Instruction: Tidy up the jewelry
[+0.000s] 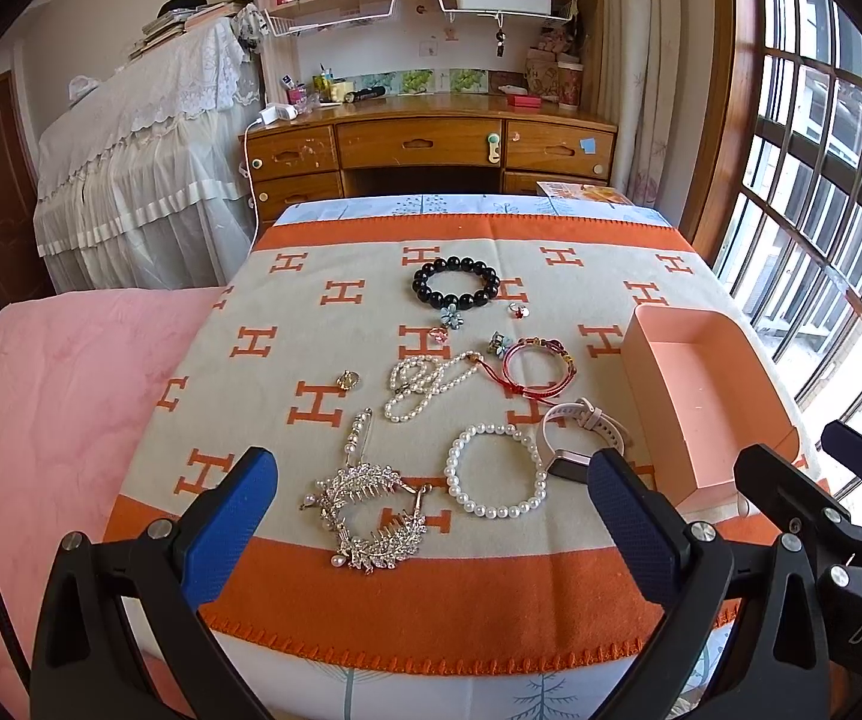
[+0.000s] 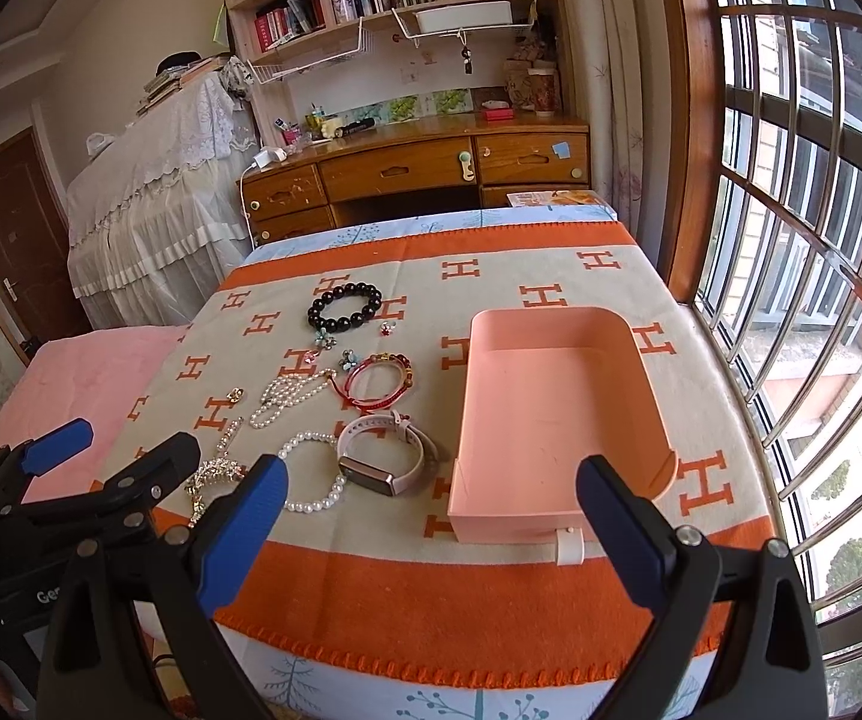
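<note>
Nothing is sorted yet: the pink tray [image 2: 556, 414] sits empty, and the pearl bracelet [image 1: 495, 471], watch [image 2: 386, 453], black bead bracelet [image 1: 456, 283] and hair combs [image 1: 365, 507] all lie left of it; both grippers [image 1: 431, 516] [image 2: 431, 525] hover with fingers spread, empty

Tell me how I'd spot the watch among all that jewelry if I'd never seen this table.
Start at the orange and cream H-patterned blanket and find the empty pink rectangular tray on its window side. Just beside the tray's near corner lies the pale pink strapped watch, next to the round white pearl bracelet. It is the only piece with a flat dark rectangular face rather than beads or stones.
</note>
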`<state>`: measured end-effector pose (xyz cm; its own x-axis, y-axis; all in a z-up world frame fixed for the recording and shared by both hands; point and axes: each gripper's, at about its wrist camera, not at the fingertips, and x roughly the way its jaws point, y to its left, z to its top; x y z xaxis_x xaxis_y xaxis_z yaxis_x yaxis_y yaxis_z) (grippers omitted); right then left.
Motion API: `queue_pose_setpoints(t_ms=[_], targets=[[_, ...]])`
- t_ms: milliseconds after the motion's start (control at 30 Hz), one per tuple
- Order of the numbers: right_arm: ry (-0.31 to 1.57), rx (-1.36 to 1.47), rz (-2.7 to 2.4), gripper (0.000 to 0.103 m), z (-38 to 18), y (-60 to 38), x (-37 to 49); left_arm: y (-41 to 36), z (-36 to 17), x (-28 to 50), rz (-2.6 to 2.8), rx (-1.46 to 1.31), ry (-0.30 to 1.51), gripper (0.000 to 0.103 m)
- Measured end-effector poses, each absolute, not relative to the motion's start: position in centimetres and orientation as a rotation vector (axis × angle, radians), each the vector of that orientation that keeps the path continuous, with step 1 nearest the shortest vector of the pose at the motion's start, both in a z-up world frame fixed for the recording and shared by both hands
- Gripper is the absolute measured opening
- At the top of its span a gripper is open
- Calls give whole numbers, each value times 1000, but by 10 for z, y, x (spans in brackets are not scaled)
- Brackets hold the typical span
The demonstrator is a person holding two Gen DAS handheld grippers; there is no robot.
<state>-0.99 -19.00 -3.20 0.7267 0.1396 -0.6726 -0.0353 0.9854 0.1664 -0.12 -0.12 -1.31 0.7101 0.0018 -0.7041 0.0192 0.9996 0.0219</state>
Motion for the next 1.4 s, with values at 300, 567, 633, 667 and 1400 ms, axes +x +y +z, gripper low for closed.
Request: queue_pose_setpoints(t_ms=[300,567,633,667,1400], targets=[[753,145,97,98,-32,-190,-10,-1,-13,-1,-9,29,783,102],[754,145,97,98,-32,-190,-10,-1,-16,-3,-10,28,787,102],[754,145,97,98,-32,-190,-10,-1,-16,-2,-10,28,787,102],[755,145,98,98,-32,-190,-10,-1,-16,-2,-10,28,787,102],[721,57,73,98,-17,-170,-12,24,-17,5,-93,-7,812,102]])
